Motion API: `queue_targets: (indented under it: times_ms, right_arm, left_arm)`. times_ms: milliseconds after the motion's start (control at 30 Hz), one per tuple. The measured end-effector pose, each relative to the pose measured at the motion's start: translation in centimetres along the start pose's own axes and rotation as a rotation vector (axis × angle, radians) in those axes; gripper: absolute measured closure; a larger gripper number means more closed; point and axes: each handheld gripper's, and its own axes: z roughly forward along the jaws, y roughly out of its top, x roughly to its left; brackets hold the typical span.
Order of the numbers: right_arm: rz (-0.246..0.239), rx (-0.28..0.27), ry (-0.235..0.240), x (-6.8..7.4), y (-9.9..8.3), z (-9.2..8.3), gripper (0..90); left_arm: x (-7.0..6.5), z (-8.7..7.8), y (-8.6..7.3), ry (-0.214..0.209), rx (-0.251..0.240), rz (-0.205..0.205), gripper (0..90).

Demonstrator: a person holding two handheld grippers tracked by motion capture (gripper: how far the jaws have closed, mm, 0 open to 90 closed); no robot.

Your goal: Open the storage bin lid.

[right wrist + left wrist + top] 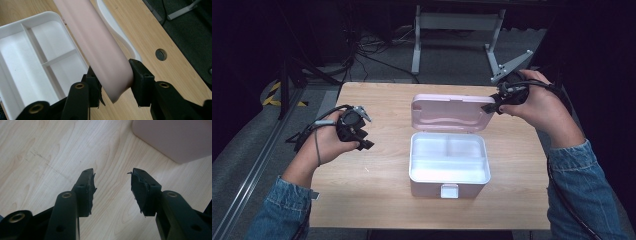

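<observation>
While the right gripper is clamped on the corner of the pink lid, the box sits open at mid-desk with the lid standing nearly upright behind its white tray. In the right gripper view the jaws pinch the lid's rounded edge from both sides, close to its tip.

The left gripper is open and holds nothing; it hovers over bare wood just left of the box, whose pink wall shows at the upper right of the left gripper view.

Risks, as judgement:
- The grip is on a curved, smooth edge near the corner, so the lid could slip out of the jaws and drop shut or fall back.
- Nothing holds the base down. A pull on the lid could tilt or drag the whole box, since it looks light and empty.
- Force applied at one corner may twist the lid against its hinge.

Writing: no brand, label or readable text on the box, lid, latch or desk.
</observation>
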Motion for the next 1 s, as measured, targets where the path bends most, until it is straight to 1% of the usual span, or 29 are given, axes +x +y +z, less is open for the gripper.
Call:
queue_targets:
  times_ms: [67, 167, 233, 300, 400, 433, 533, 667, 967, 1000]
  right_arm:
    - [0.006, 0.005, 0.006, -0.4, 0.3, 0.3, 65.8]
    - [0.003, 0.020, 0.012, -0.7, 0.9, 0.9, 66.1]
    - [-0.002, 0.029, 0.014, -0.9, 1.3, 1.2, 66.1]
    - [-0.007, 0.037, 0.009, -1.2, 1.6, 1.5, 66.5]
    - [0.001, 0.044, 0.008, -1.8, 1.9, 1.9, 67.6]
    - [0.006, 0.047, 0.008, -2.0, 2.0, 2.0, 68.0]
    - [0.013, 0.051, 0.010, -2.6, 2.1, 2.5, 68.3]
    - [0.021, 0.052, 0.025, -3.4, 2.3, 2.9, 67.5]
    - [0.034, 0.057, 0.011, -5.0, 2.4, 4.5, 63.2]
    - [0.036, 0.058, 0.010, -5.2, 2.4, 4.7, 62.7]
  left_arm:
    - [0.1, 0.0, -0.4, 0.002, 0.002, -0.003, 54.0]
    - [0.0, 0.0, -0.9, 0.004, -0.001, -0.026, 54.0]
    - [0.0, -0.1, -1.3, 0.008, 0.003, -0.025, 54.1]
    - [-0.1, 0.0, -1.6, 0.007, 0.005, -0.032, 54.1]
    - [-0.3, 0.0, -2.1, 0.007, 0.002, -0.043, 54.2]
    - [-0.4, -0.1, -2.3, 0.008, 0.006, -0.052, 54.2]
    - [-0.4, -0.1, -2.7, 0.011, 0.004, -0.060, 54.2]
    - [-0.6, -0.3, -3.2, 0.014, 0.001, -0.073, 54.2]
    - [-0.7, -0.4, -3.8, 0.019, 0.009, -0.085, 54.2]
    - [-0.9, -0.3, -4.0, 0.016, 0.009, -0.094, 54.2]
